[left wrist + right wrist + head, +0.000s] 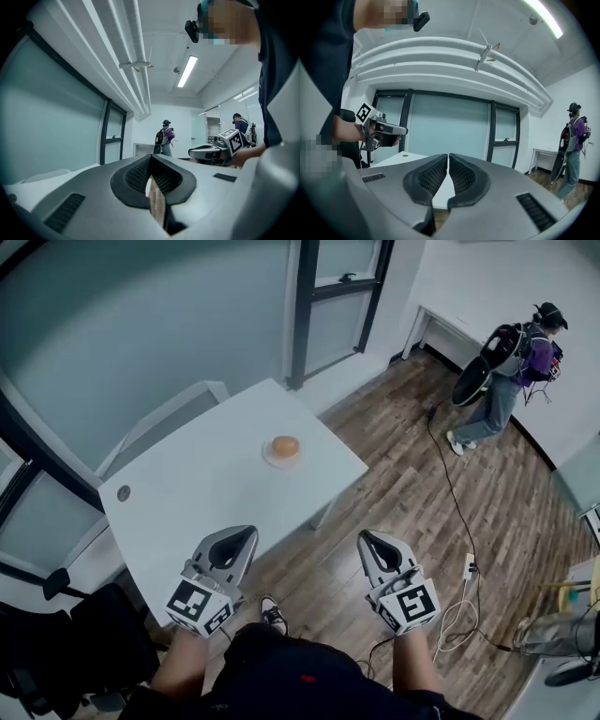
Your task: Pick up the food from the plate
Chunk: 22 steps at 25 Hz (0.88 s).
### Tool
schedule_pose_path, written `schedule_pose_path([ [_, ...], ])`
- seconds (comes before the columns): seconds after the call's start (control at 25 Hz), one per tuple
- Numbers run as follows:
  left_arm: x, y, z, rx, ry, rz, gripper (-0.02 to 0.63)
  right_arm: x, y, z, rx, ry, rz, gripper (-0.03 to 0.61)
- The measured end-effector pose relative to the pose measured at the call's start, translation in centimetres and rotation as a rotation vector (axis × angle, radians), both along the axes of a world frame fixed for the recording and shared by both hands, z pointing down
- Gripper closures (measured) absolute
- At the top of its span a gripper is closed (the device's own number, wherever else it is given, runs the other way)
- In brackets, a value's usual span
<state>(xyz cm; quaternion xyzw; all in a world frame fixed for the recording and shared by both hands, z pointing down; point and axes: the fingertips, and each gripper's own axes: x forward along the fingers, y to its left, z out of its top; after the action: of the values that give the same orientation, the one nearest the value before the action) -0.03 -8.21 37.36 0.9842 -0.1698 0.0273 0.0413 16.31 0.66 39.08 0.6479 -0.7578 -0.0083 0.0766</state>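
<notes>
Food (285, 446), a round orange-brown piece, lies on a small white plate (271, 461) toward the far side of the white desk (187, 493), untouched. Well short of it, the left gripper (242, 538) hangs over the desk's near edge, jaws together and empty; the right gripper (370, 542), likewise closed on nothing, hangs over the wooden floor (422, 484). Another person (511, 362) stands across the room

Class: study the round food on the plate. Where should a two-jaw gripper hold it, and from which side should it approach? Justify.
Grip the food across its widest middle, probably coming down from above with one jaw on each side. It is a rounded lump with no handle, lying alone on a shallow plate, so its flanks look free and nothing blocks its top.
</notes>
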Motion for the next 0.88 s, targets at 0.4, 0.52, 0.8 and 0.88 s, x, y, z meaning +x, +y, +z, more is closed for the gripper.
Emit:
schedule_pose_path([
  [0.4,-1.0,-9.2,0.5,0.000,0.012,-0.023,0.594,-1.4,-9.8,0.9,-0.031,0.012,-0.048,0.549],
  [0.52,-2.2,-11.3,1.3,-0.026,0.010,-0.061,0.594,-2.1,-12.6,1.5,-0.054,0.014,-0.081,0.549],
  [0.8,-2.8,-13.6,2.5,-0.054,-0.011,-0.175,0.594,-1.4,-17.6,2.5,-0.066,-0.011,-0.199,0.549],
  [0.88,-2.4,-14.6,2.5,-0.062,-0.021,-0.218,0.594,-0.3,-19.3,2.8,-0.071,-0.020,-0.221,0.549],
])
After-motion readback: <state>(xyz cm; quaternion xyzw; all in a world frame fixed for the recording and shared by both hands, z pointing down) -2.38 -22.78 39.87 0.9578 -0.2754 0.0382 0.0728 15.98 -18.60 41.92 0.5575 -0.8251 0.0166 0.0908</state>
